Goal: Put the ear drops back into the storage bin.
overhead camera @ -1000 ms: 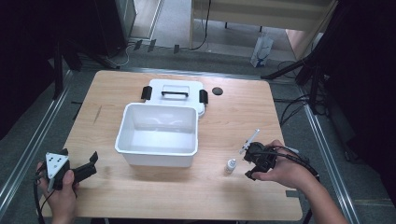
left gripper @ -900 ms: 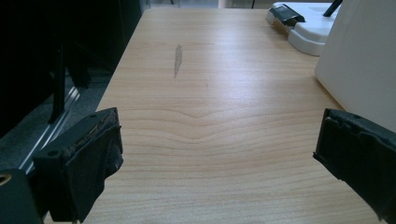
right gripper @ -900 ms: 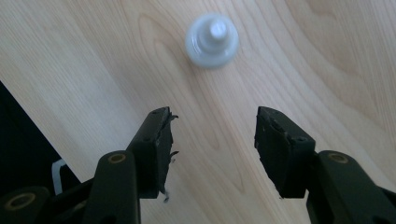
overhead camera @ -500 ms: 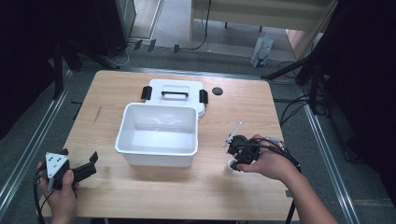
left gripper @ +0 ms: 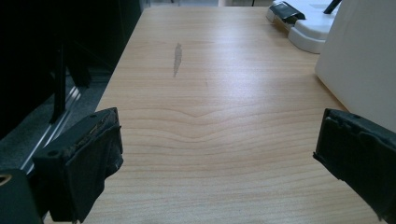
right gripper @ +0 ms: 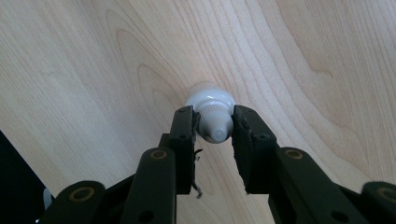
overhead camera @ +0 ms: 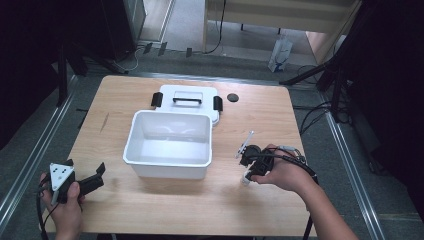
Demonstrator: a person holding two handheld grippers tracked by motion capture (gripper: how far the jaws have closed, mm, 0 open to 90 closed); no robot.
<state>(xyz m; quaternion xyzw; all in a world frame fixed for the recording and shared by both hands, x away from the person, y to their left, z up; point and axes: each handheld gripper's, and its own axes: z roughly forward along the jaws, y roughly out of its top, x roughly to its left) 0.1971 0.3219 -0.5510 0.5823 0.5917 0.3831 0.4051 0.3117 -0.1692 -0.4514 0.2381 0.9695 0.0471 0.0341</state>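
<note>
Down on the right side of the wooden table (overhead camera: 165, 210), the right gripper (right gripper: 215, 133) has just been closing, and its two black jaws now pinch the cap of a small white dropper bottle (right gripper: 211, 116). Seen from the right gripper view, the bottle stands upright on the wood with the gripper coming at it from above, one pad (right gripper: 187, 126) on each side of the narrow cap. From the high view, the same right gripper (overhead camera: 248, 172) sits just beyond the person's right hand (overhead camera: 280, 172), a little to the right of a white open bin (overhead camera: 169, 162) in the middle of the table. Behind the bin lies its white lid (overhead camera: 187, 97) with a black handle and clips, and a small black disc (overhead camera: 232, 97) rests near the far edge.

At the near left corner, the left gripper (overhead camera: 87, 181) rests in the person's left hand (overhead camera: 62, 207). Its jaws stand wide apart, with nothing but bare tabletop between them.
</note>
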